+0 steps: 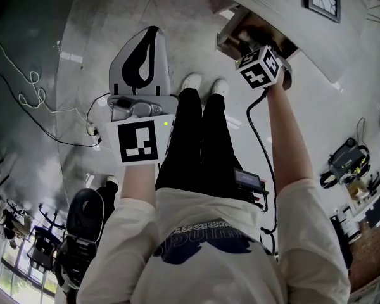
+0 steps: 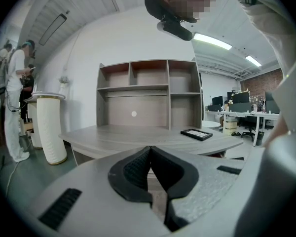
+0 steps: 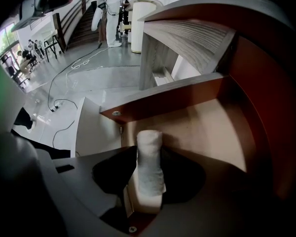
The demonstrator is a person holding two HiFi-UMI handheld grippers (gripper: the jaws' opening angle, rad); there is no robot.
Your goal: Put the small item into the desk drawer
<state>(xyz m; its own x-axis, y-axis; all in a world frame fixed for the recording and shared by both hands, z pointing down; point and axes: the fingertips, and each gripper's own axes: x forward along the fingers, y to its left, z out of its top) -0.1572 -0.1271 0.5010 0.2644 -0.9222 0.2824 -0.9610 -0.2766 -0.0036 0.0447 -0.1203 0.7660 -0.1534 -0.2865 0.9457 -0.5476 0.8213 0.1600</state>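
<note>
A small white rolled cloth (image 3: 149,167) lies lengthwise between the black pads of my right gripper (image 3: 150,151), pointing down into the open desk drawer (image 3: 207,127). A thin strip of the drawer's beige floor shows between the left pad and the roll, so the jaws stand open around it. In the head view that gripper's marker cube (image 1: 261,67) hangs over the brown drawer (image 1: 240,27), and the roll is hidden there. My left gripper (image 1: 153,31) is held out level over the floor, apart from the drawer, its pads (image 2: 138,169) meeting at the tips on nothing.
The left gripper view looks at a grey desk (image 2: 133,137) with a shelf unit (image 2: 148,90) and a black frame (image 2: 196,134) on it. A white ribbed pedestal (image 2: 50,127) and a standing person (image 2: 12,102) are at left. Cables (image 1: 25,87) trail on the floor; an office chair (image 1: 82,220) stands behind.
</note>
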